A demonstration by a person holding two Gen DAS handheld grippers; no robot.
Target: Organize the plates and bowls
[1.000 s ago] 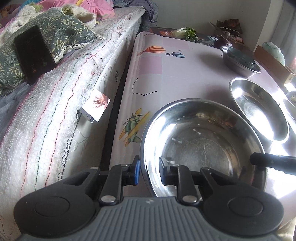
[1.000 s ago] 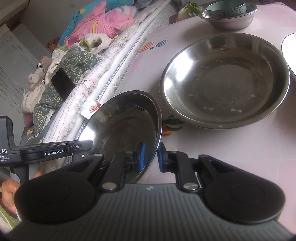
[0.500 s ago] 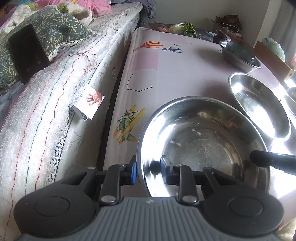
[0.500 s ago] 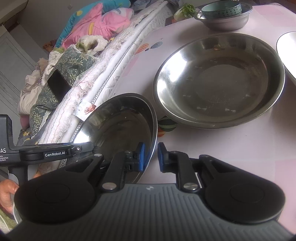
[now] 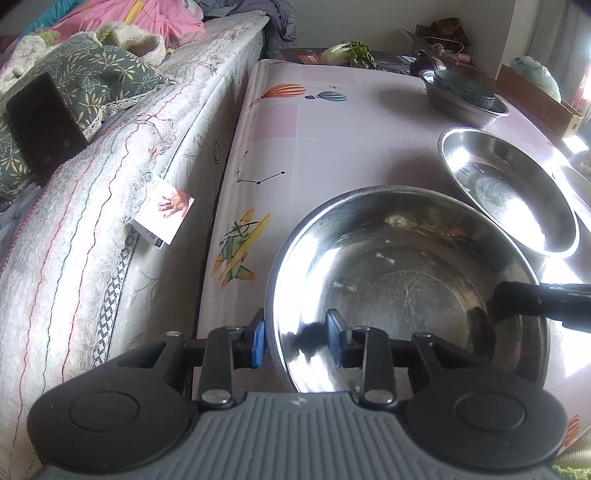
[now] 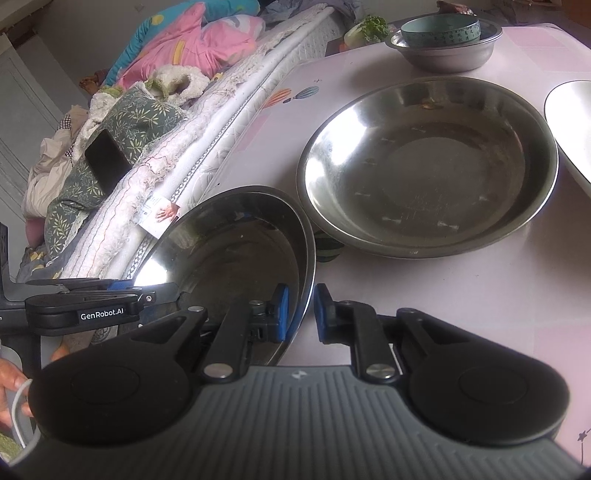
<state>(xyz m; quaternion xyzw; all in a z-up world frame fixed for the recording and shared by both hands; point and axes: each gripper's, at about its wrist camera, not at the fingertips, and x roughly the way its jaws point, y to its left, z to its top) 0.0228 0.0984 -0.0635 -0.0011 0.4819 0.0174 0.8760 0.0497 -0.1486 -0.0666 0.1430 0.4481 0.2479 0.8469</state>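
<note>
A large steel bowl (image 5: pixel 406 280) sits at the near left of the pink table (image 5: pixel 332 147). My left gripper (image 5: pixel 295 341) straddles its near rim, one pad inside and one outside; the jaws are opening and neither pad presses the metal. My right gripper (image 6: pixel 301 314) is shut on the opposite rim of the same bowl (image 6: pixel 236 251); one of its fingers (image 5: pixel 535 299) shows black over the bowl in the left wrist view. Beyond it lies a wider steel dish (image 6: pixel 424 170). At the far end, a teal bowl (image 6: pixel 439 31) sits inside a small steel bowl (image 6: pixel 443 55).
A mattress (image 5: pixel 110 221) with bedding runs along the table's left edge, with a dark phone (image 5: pixel 40 122) on a pillow and a card (image 5: pixel 164 210) hanging off it. A white plate (image 6: pixel 572 125) lies at the right. Greens (image 5: pixel 347 51) and a cardboard box (image 5: pixel 535 96) lie beyond.
My left gripper's jaws have spread apart from the steel bowl's rim, letting go of it. The right gripper stays shut on the other rim, and the bowl has barely shifted.
</note>
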